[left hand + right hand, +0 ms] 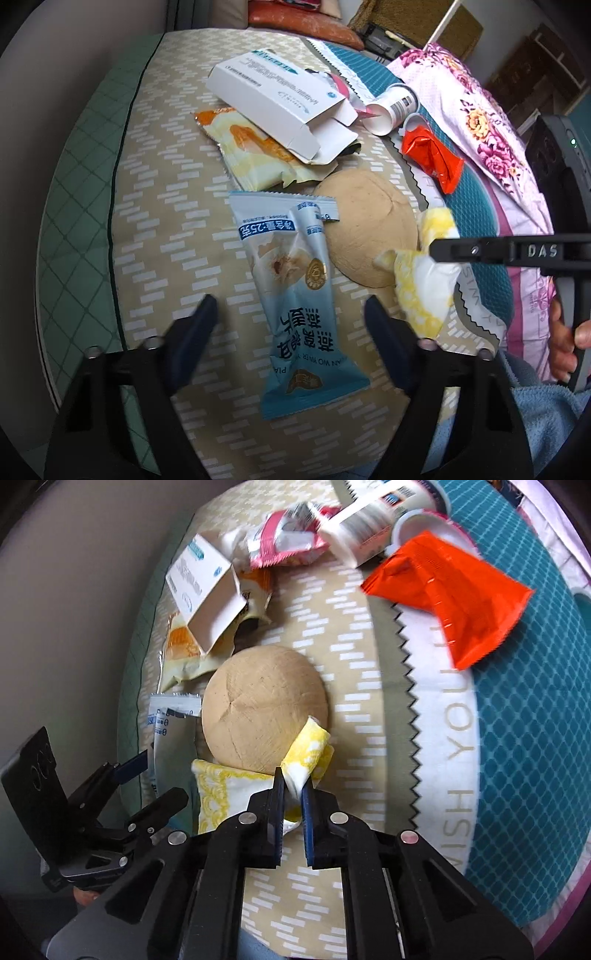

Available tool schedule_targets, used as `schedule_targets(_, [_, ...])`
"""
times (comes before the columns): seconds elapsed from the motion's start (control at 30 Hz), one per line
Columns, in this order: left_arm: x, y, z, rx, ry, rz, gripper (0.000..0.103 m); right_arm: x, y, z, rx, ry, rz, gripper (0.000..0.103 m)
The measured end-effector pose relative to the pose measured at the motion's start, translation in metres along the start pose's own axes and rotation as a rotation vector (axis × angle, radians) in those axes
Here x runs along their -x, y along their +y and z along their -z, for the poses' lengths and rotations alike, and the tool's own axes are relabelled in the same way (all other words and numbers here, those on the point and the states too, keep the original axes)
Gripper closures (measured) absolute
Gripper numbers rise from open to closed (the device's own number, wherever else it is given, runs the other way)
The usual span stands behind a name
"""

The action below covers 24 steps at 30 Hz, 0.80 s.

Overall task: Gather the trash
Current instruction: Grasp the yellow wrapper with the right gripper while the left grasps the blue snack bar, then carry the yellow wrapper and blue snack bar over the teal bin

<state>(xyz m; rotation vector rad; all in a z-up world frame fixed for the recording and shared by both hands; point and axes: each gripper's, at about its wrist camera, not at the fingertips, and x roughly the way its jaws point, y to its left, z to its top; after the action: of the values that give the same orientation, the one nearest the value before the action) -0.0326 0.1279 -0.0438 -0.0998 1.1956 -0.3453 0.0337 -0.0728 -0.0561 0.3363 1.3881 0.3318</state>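
A tan patterned cushion (166,229) carries the litter around a round, matte brown bun (264,705). My left tongs (290,317) stand open astride a glossy pale-blue snack wrapper (295,295). My right tongs (293,792) pinch the crinkled yellow-and-white wrapper (236,790) beside the bun.

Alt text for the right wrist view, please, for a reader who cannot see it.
The right tongs are shut on a yellow-and-white wrapper lying against a round tan bun on a beige patterned cushion. Beyond lie an open white carton, a pink wrapper and an orange-red wrapper; the left tongs hover at lower left.
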Motion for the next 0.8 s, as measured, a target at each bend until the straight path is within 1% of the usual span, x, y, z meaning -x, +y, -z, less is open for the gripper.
schedule_targets(0.03, [0.0, -0.001, -0.001, -0.001, 0.004, -0.002, 0.04, 0.007, -0.004, -0.001, -0.002, -0.019, 0.005, 0.095])
schedule_targets(0.07, [-0.001, -0.003, -0.002, -0.001, 0.005, -0.005, 0.049, 0.014, -0.007, 0.0, -0.004, -0.034, 0.01, 0.095])
schedule_targets(0.1, [-0.002, -0.004, -0.003, -0.001, 0.007, -0.012, 0.063, 0.021, -0.01, 0.0, -0.006, -0.058, 0.018, 0.095])
schedule_targets(0.13, [-0.003, -0.005, -0.004, 0.0, 0.015, -0.017, 0.068, 0.025, -0.012, 0.0, -0.007, -0.072, 0.024, 0.095])
schedule_targets(0.17, [-0.004, -0.005, -0.005, 0.009, 0.017, -0.016, 0.072, 0.031, -0.015, 0.0, -0.006, -0.096, 0.035, 0.095])
schedule_targets(0.2, [-0.004, -0.005, -0.006, 0.017, 0.012, -0.022, 0.079, 0.038, -0.018, -0.001, -0.004, -0.124, 0.049, 0.095])
schedule_targets(0.23, [-0.002, -0.005, -0.007, 0.023, 0.008, -0.028, 0.081, 0.043, -0.022, -0.002, -0.003, -0.138, 0.053, 0.095])
schedule_targets(0.33, [0.008, -0.004, -0.013, 0.033, -0.013, -0.035, 0.082, 0.059, -0.037, -0.003, -0.012, -0.192, 0.066, 0.095])
schedule_targets(0.5, [0.03, -0.01, -0.026, 0.028, -0.053, -0.035, 0.082, 0.078, -0.062, -0.008, -0.045, -0.25, 0.066, 0.095])
schedule_targets(0.63, [0.039, -0.03, -0.044, -0.012, -0.076, -0.028, 0.082, 0.092, -0.086, -0.009, -0.079, -0.289, 0.058, 0.095])
schedule_targets(0.8, [0.031, -0.067, -0.072, -0.069, -0.086, 0.001, 0.082, 0.119, -0.117, -0.008, -0.12, -0.348, 0.058, 0.095])
